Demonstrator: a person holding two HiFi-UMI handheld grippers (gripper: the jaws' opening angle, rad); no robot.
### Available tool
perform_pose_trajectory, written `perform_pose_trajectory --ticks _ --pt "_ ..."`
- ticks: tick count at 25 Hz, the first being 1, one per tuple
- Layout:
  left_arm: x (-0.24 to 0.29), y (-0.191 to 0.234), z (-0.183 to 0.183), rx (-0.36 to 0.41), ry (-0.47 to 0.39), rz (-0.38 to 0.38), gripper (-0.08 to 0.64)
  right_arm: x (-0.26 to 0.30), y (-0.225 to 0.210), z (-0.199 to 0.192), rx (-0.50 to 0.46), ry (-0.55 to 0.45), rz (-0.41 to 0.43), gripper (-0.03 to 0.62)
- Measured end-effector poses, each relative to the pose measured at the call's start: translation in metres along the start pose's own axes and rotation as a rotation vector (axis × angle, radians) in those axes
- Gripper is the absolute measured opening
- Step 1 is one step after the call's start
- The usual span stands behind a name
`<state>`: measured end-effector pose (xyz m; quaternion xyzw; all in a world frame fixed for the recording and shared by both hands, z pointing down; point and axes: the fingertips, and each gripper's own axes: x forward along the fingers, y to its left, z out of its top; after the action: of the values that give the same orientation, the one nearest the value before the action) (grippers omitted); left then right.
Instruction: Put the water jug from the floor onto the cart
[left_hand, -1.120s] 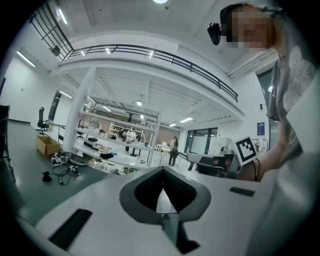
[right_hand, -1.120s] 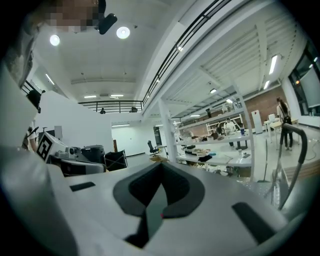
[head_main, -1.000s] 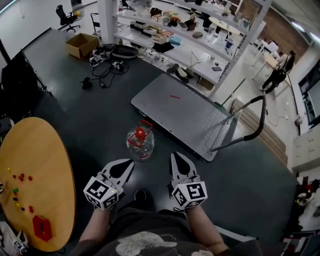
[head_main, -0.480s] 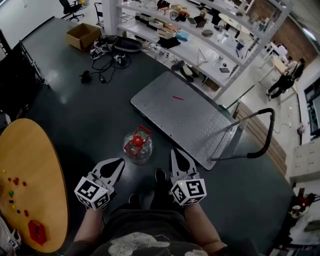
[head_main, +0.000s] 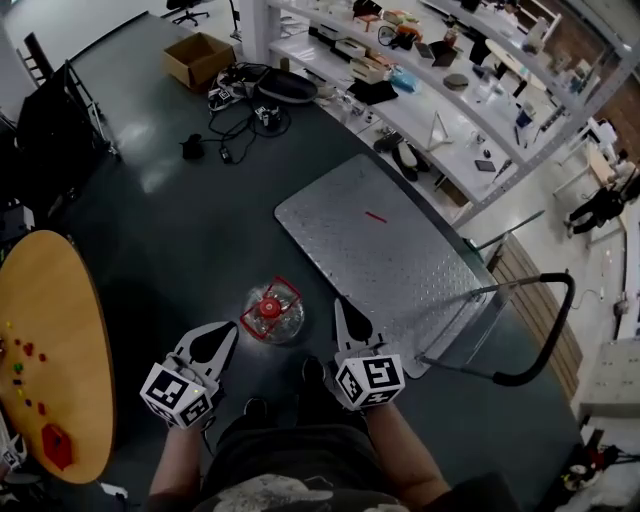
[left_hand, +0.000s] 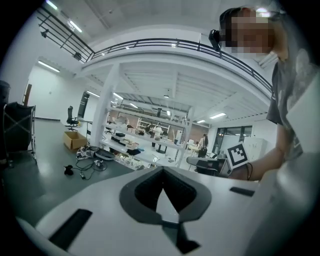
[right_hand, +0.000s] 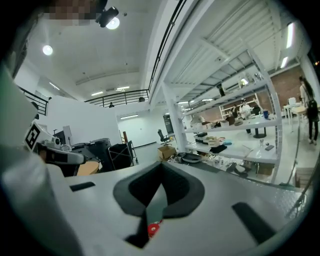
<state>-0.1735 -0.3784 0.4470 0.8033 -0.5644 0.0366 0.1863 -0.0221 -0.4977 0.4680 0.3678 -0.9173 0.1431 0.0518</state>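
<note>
Task is at the very start, nothing is done yet. The water jug (head_main: 272, 312) stands on the dark floor in the lower middle of the head view, w/ red cap and red handle on top. It is just left of the near edge of the cart (head_main: 385, 250), not touching it as far as I can see. The cart deck is bare metal and runs from centre to lower right, w/ its push handle (head_main: 540, 345) at the right side.

My left tongs (head_main: 222, 338) are at the lower left of the jug, my right tongs (head_main: 342, 312) at its lower right. Both are near it and neither touches. Both tongs are closed w/ nothing inside. In the right gripper view only the red cap (right_hand: 152, 229) peeks under the jaws, low in the frame.

Left to do, in my judgement: open the jaws, come down to the jug, grip it (prob. by the handle), lift, carry to the right, set on the deck. So approx. everything remains.
</note>
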Motion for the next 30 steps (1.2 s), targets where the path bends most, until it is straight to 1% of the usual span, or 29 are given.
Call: perform_pose_trajectory --ticks 6,9,13,16,18,22,25,30 --pt "0.026 0.015 -0.006 -0.013 0.019 0.117 0.002 0.04 -0.03 -0.016 -0.024 0.09 0.071 -0.011" --pt "0.025 0.029 -0.015 -0.052 0.022 0.179 0.002 0.062 -0.025 -0.036 -0.038 0.143 0.129 -0.011" --pt "0.024 0.044 -0.039 -0.096 0.03 0.213 0.002 0.085 -0.012 -0.071 -0.083 0.22 0.181 -0.011" --pt "0.031 0.059 -0.06 -0.129 0.046 0.212 0.002 0.103 -0.007 -0.102 -0.09 0.28 0.201 -0.011" --pt "0.038 0.072 -0.081 -0.148 0.055 0.194 0.002 0.117 -0.005 -0.128 -0.091 0.317 0.203 -0.011" --pt "0.059 0.094 -0.125 -0.21 0.094 0.147 0.002 0.138 -0.014 -0.175 -0.108 0.399 0.184 -0.01" --pt "0.072 0.109 -0.145 -0.222 0.121 0.123 0.002 0.157 -0.02 -0.206 -0.124 0.461 0.169 -0.006" --pt "0.093 0.132 -0.185 -0.233 0.194 0.092 0.002 0.185 -0.021 -0.267 -0.148 0.582 0.193 0.074"
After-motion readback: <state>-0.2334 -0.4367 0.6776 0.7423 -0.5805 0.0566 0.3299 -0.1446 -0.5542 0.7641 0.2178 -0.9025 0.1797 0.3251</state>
